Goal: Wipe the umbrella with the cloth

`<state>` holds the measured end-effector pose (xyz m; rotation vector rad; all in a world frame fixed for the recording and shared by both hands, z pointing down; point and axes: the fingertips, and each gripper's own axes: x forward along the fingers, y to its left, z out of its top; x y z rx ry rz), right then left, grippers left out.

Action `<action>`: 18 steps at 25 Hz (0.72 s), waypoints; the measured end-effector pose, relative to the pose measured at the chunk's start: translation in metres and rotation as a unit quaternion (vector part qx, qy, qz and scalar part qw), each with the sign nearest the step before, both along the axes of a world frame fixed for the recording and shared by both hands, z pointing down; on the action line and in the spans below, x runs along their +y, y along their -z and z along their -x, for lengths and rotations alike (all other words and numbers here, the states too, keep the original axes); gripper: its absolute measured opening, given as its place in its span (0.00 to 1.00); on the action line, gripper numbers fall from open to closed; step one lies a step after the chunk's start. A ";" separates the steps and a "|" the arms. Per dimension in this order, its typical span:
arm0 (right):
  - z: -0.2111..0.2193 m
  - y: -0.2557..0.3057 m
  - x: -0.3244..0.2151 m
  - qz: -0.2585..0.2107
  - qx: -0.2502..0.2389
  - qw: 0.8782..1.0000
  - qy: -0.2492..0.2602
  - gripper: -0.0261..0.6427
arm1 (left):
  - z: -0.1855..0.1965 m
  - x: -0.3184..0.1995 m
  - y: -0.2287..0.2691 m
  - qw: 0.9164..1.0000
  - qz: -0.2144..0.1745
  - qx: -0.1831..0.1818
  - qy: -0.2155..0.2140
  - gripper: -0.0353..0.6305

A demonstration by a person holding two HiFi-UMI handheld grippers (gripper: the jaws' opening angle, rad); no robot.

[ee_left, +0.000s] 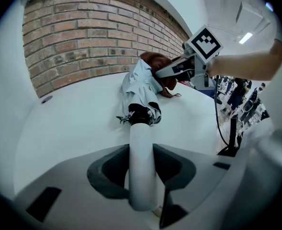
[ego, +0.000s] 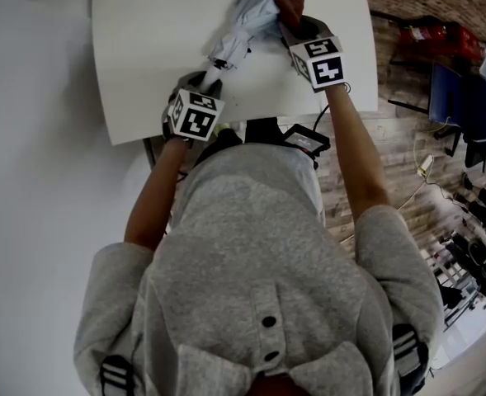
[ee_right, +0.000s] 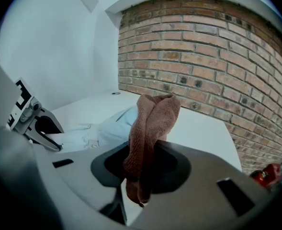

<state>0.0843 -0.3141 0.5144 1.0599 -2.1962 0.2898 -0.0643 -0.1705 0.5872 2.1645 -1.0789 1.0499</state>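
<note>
A folded pale blue-grey umbrella (ego: 244, 25) w/ a white cylindrical handle (ee_left: 141, 152) lies on the white tabletop (ego: 152, 48), slanted: handle end near-left, bunched canopy far-right, close to the table's far edge. The left gripper (ee_left: 141, 178) is clenched on the handle. Its view shows both jaws pressed to the sides of the white tube, w/ the black collar and crumpled fabric just beyond the tips. The right gripper (ee_right: 141, 169) is grasping a brown terry cloth (ee_right: 152, 121). The cloth is pinched between the jaws, a folded lump sticks up past the tips and a short tail hangs below. In the head view the cloth end sits at the far-right tip of the canopy, touching the fabric. The left gripper view agrees: brown cloth against the top of the bunched canopy, right gripper reaching in from the right. Both marker cubes face up toward the head cam, left one at the near table edge, right one further in. A person in a grey hooded top (ego: 259, 254) stands at the near edge, forearms bare. A red-brick wall (ee_right: 203, 47) runs behind the table's far side. The floor to the right is wood-look, w/ cables and dark gear along it, too small to make out.
</note>
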 end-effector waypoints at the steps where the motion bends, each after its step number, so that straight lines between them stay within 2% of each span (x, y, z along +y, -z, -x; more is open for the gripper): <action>1: 0.001 0.000 0.001 0.000 0.001 1.000 0.002 0.19 | 0.000 0.000 0.000 1.000 0.000 0.000 0.000 0.29; 18: 0.012 -0.005 0.013 0.006 0.011 1.000 0.017 0.19 | 0.000 0.001 -0.004 1.000 0.001 0.001 -0.002 0.29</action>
